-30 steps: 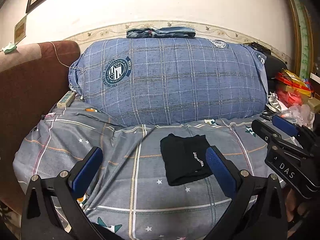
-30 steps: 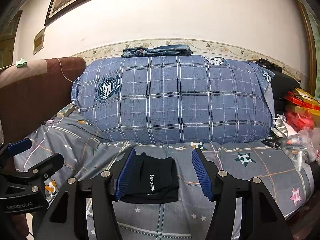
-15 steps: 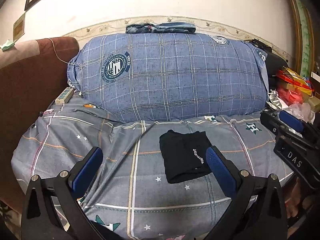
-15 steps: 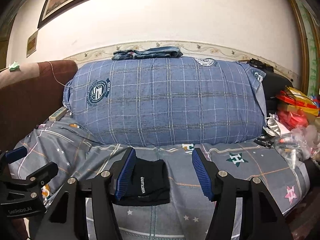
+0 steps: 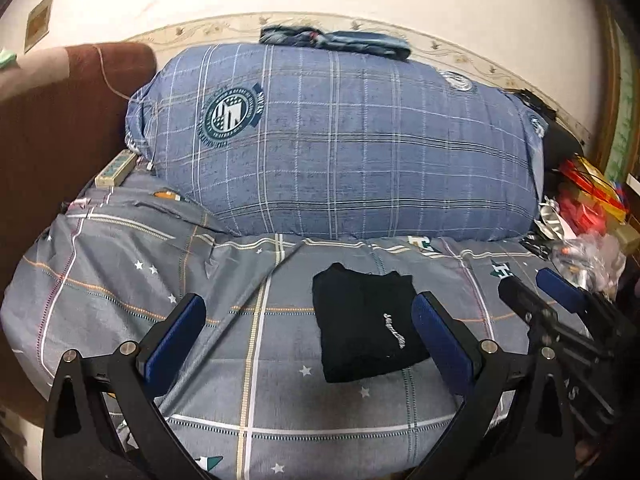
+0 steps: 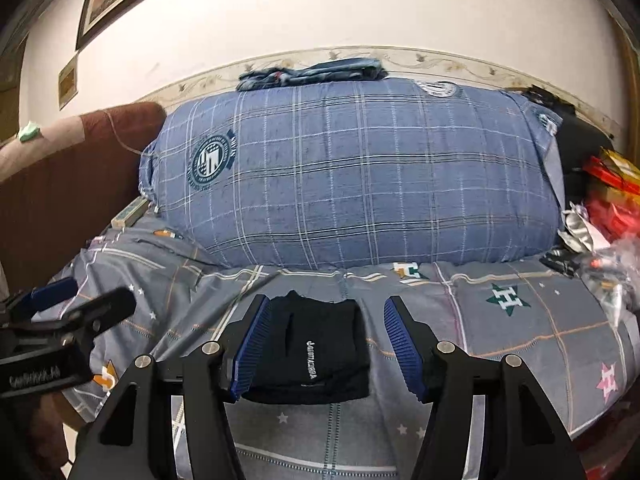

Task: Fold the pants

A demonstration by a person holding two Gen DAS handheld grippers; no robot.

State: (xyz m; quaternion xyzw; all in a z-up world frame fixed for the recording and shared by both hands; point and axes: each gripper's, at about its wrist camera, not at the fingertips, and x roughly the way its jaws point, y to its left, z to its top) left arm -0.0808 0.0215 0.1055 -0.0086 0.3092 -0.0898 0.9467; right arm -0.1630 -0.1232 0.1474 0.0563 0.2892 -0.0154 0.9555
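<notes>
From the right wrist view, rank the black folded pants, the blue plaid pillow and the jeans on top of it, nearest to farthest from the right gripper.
1. Black folded pants: on the grey bedsheet, right in front of the open right gripper, toward its left finger.
2. Blue plaid pillow: behind the pants, against the wall.
3. Jeans: atop the pillow, farthest back.

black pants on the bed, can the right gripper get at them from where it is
Probably yes: the right gripper is open, the folded black pants lie flat on the bedsheet ahead, nothing between.
</notes>
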